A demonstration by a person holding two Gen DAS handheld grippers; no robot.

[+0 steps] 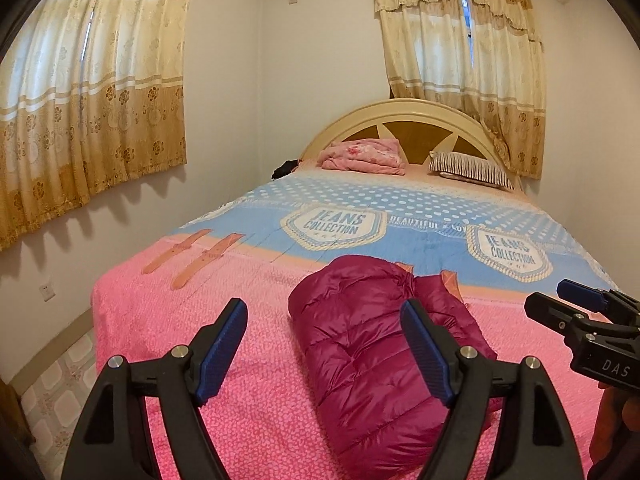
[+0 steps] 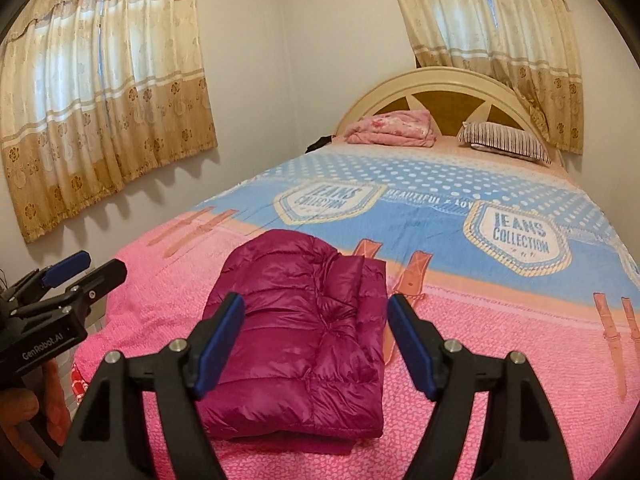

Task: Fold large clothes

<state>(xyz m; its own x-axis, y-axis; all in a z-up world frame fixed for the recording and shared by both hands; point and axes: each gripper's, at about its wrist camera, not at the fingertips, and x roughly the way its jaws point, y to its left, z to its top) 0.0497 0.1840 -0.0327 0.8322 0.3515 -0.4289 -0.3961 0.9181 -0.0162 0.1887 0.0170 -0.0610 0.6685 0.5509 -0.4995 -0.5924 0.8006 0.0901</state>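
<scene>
Magenta down jacket [image 2: 296,336], folded into a compact quilted bundle, lying on the pink foot end of the bedspread [image 2: 500,360], nearer the bed's left side than its right. Its glossy upper layer is doubled over a flatter layer beneath.

Right gripper [image 2: 316,344] — held above and short of the jacket, pointing along the bed toward the headboard [image 2: 424,84]; its blue-padded fingers are spread wide with nothing between them, and the bundle shows through the gap without contact.

Left gripper [image 1: 324,350] — level with its partner and to the left, aimed the same way; its fingers are likewise parted wide and empty, the jacket lying under the right finger's line. Each tool appears at the edge of the other's view, side by side and apart.

Beyond: the blue "JEANS COLLECTION" panel [image 1: 336,222], a folded pink blanket [image 1: 362,156] and a striped pillow [image 1: 472,170] at the headboard; gold floral curtains [image 1: 92,108] on both windows.
</scene>
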